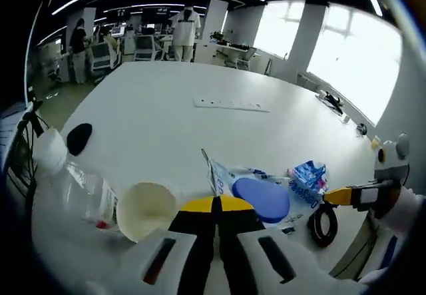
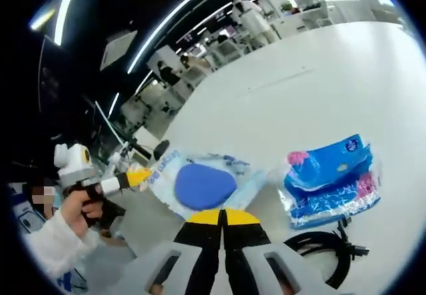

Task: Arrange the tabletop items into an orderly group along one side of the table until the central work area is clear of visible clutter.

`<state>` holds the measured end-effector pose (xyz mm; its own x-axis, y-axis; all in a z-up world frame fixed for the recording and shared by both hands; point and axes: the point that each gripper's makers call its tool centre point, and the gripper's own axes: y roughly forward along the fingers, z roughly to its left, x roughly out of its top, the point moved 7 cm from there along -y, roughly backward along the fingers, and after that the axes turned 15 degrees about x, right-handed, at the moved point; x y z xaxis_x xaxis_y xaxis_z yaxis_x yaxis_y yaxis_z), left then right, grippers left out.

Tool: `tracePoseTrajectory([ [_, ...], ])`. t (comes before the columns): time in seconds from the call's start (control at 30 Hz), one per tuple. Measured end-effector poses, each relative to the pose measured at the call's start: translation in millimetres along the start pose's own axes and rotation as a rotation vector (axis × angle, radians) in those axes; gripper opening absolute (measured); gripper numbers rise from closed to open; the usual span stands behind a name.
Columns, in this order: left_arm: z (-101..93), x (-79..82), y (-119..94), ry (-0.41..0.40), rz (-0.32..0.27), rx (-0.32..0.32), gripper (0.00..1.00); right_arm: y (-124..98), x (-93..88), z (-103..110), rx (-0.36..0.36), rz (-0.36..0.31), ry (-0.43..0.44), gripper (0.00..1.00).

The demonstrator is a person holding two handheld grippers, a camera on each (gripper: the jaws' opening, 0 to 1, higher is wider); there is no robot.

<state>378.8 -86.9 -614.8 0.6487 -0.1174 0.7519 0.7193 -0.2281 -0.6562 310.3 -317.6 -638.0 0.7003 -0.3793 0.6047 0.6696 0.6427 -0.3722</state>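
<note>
A pack of wet wipes with a round blue lid (image 1: pixel 263 198) (image 2: pixel 203 185) lies on the white table (image 1: pixel 173 102) between both grippers. My left gripper (image 1: pixel 216 205) (image 2: pixel 143 175) is shut, its yellow tips close to the pack's near edge, nothing seen between them. My right gripper (image 2: pixel 223 216) (image 1: pixel 333 196) is shut too, its tips just short of the pack's opposite edge. A blue tissue pack (image 1: pixel 307 175) (image 2: pixel 333 178) lies beside the wipes, and a coiled black cable (image 1: pixel 324 225) (image 2: pixel 326 248) rests near the table edge. A clear bottle with a white cap (image 1: pixel 73 182) and a cream cup (image 1: pixel 146 208) lie left of my left gripper.
A black mouse (image 1: pixel 78 137) (image 2: pixel 161 148) sits near the table's left edge. A white power strip (image 1: pixel 233 105) lies farther out in the middle. The table edge runs close behind the cable. People stand among desks (image 1: pixel 160 42) far beyond the table.
</note>
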Motion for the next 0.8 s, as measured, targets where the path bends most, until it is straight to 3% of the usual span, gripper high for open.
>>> tracePoseTrajectory([
  [0.3,1.5,-35.3,11,-0.023,0.051,0.03,0.0,5,-4.6,-8,-0.016,-0.026,0.024,0.0],
  [0.47,10.7,-48.9,14,-0.07,0.076,0.059,0.0,10,-12.7,-13,-0.02,0.014,-0.004,0.0],
  [0.8,20.6,-70.1,23,-0.052,0.132,0.081,0.0,16,-35.5,-35,-0.092,0.122,-0.046,0.0],
])
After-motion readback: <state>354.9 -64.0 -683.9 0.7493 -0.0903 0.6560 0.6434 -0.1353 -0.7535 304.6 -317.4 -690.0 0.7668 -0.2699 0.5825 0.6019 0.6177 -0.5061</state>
